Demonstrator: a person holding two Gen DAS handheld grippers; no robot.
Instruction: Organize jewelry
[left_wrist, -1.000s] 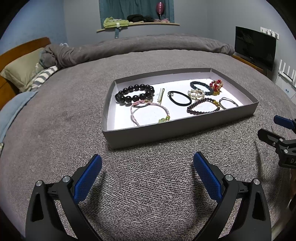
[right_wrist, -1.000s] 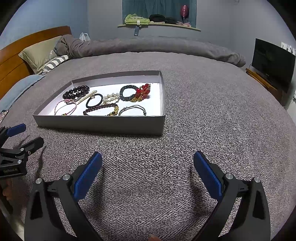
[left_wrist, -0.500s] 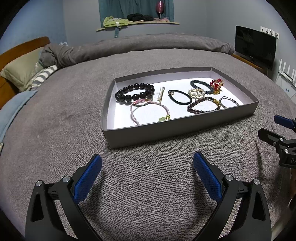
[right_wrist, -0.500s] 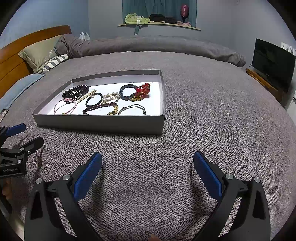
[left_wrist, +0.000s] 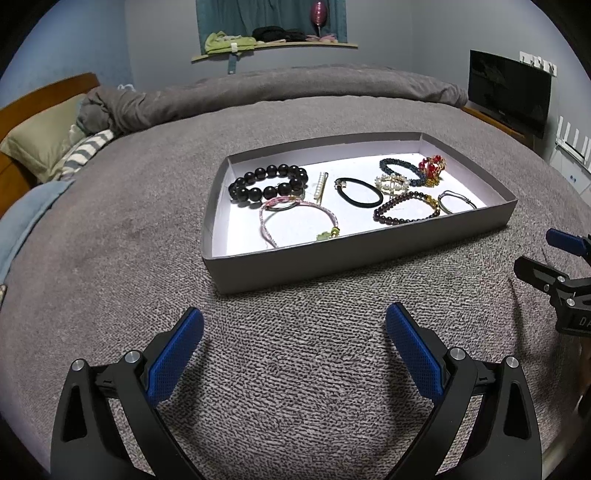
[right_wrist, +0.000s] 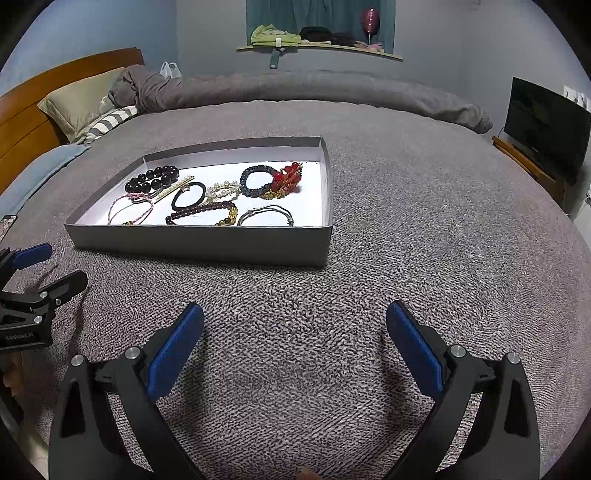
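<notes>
A shallow grey tray with a white floor lies on a grey bedspread. Inside it lie a black bead bracelet, a pink cord bracelet, a pearl hair clip, a black hair tie, a dark red bead bracelet, a silver bangle, a dark blue bracelet and a red bead ornament. My left gripper and my right gripper hover open and empty over the bedspread in front of the tray.
A rolled grey duvet lies across the far side of the bed. Pillows and a wooden headboard are at the left. A dark TV stands on the right. A window shelf carries clothes.
Both views have shifted slightly, so the tray sits a little lower and closer. Both grippers stay open and empty.
</notes>
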